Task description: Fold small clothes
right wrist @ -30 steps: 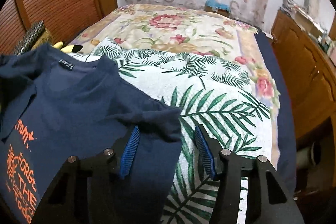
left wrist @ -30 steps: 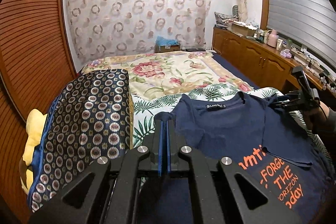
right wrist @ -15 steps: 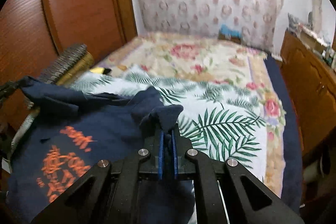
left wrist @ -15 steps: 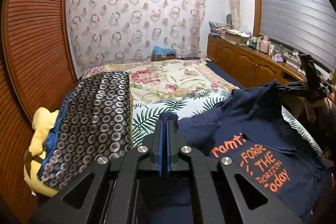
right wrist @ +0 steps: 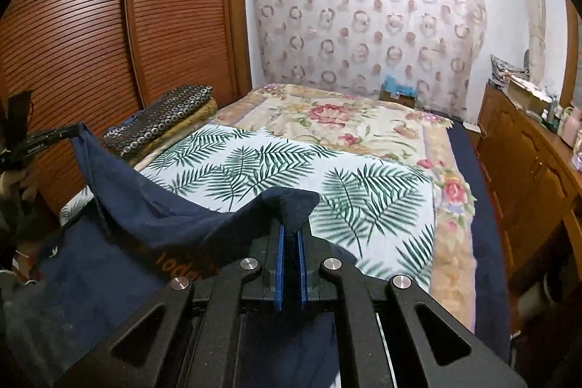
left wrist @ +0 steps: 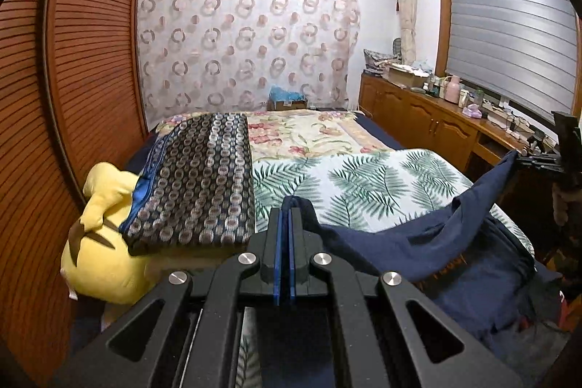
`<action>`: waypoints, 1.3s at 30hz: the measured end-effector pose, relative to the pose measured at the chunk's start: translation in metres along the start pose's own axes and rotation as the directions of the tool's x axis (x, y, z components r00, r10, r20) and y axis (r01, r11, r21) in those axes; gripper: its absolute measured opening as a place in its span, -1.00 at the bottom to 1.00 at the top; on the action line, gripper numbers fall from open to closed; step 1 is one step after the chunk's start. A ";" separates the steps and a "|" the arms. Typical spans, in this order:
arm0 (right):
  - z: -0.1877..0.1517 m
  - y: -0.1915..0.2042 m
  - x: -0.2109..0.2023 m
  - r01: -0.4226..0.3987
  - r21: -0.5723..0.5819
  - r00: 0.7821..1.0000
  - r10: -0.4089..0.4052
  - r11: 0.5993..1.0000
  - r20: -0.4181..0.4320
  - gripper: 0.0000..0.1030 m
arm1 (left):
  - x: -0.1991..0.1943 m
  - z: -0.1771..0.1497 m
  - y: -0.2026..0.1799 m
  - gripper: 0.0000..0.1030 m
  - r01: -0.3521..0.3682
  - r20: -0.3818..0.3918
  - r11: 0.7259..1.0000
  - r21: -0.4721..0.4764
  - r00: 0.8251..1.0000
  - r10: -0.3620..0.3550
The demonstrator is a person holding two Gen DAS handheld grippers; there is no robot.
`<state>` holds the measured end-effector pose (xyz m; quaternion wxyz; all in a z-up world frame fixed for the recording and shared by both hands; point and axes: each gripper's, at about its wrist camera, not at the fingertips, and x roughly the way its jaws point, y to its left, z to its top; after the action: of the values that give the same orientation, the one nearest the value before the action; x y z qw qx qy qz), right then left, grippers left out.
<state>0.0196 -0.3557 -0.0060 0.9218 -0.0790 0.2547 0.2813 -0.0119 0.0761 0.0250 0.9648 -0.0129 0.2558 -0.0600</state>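
Both hand-held grippers (left wrist: 284, 224) (right wrist: 290, 235) clamped on navy T-shirt (left wrist: 454, 242)

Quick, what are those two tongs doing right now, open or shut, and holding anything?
Left tongs: shut on the navy T-shirt.
Right tongs: shut on the same navy T-shirt.

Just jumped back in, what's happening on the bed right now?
A person is folding a navy T-shirt over the palm-leaf sheet. The left hand-held gripper and the right hand-held gripper are each shut on a corner of it, holding the shirt up off the bed with its body sagging between them.
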 end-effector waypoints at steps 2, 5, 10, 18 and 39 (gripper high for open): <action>-0.007 0.000 -0.014 -0.001 0.008 1.000 0.001 1.000 -0.004 -0.88 | -0.006 -0.005 -0.002 -0.93 -0.001 -0.005 1.000 0.002 1.000 0.001; -0.016 0.000 -0.026 0.005 0.016 1.000 -0.005 1.000 -0.023 -0.88 | -0.008 -0.016 -0.003 -0.93 0.000 -0.028 1.000 -0.001 1.000 0.000; -0.035 0.005 -0.030 0.003 0.045 0.996 0.000 0.999 -0.085 -0.88 | 0.006 -0.038 -0.007 -0.93 -0.015 -0.098 1.000 0.008 0.995 0.015; -0.049 -0.001 -0.004 0.020 0.103 0.983 -0.001 0.994 -0.181 -0.88 | 0.027 -0.058 -0.006 -0.71 -0.018 -0.186 1.000 -0.001 0.982 0.017; -0.021 -0.009 0.030 0.127 0.032 0.979 -0.120 0.991 -0.164 0.12 | 0.098 -0.037 0.027 0.47 -0.073 -0.236 0.997 0.026 0.969 0.078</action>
<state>0.0367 -0.3548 -0.0393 0.9153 -0.0978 0.3289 0.2108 0.0572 0.0907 -0.0564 0.9291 0.0125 0.3688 -0.0266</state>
